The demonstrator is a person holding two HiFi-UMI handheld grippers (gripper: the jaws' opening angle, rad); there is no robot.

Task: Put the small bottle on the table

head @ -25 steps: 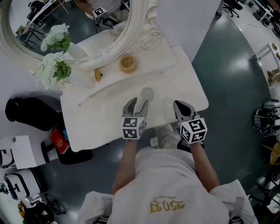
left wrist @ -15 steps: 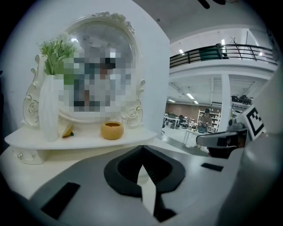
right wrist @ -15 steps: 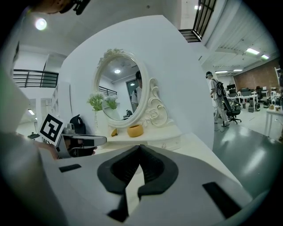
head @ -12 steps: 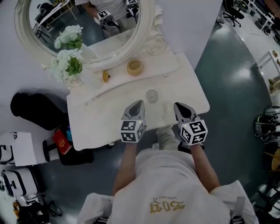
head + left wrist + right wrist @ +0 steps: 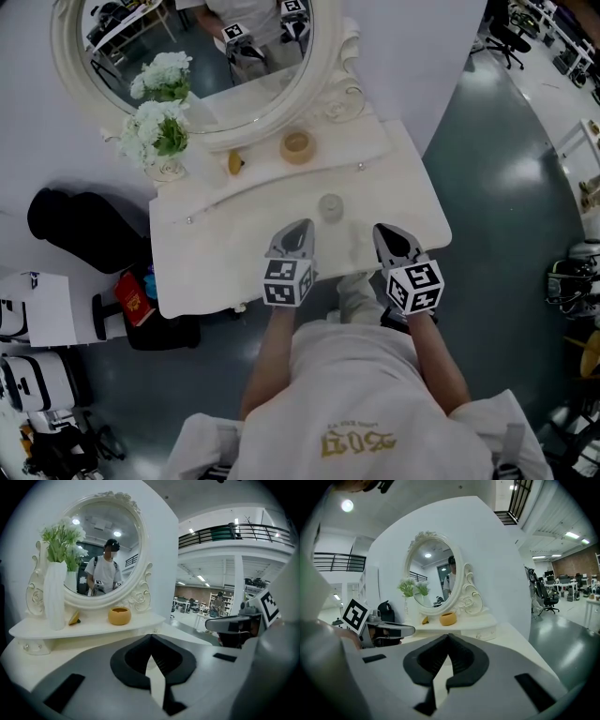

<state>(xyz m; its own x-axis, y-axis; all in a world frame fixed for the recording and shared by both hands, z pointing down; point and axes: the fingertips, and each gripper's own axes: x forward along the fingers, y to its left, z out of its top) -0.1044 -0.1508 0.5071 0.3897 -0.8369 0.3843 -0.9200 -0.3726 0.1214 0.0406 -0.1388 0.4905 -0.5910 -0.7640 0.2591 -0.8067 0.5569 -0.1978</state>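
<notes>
With my left gripper [image 5: 296, 232] and right gripper [image 5: 387, 236] closed tip to tip, holding nothing, the small bottle [image 5: 330, 206] stands mid-frame on the table [image 5: 208, 262], probably light and slick, so I'd pinch its body low.

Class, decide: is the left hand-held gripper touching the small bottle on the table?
Apart. Head view shows bare tabletop between the left hand-held gripper and the small bottle.
</notes>
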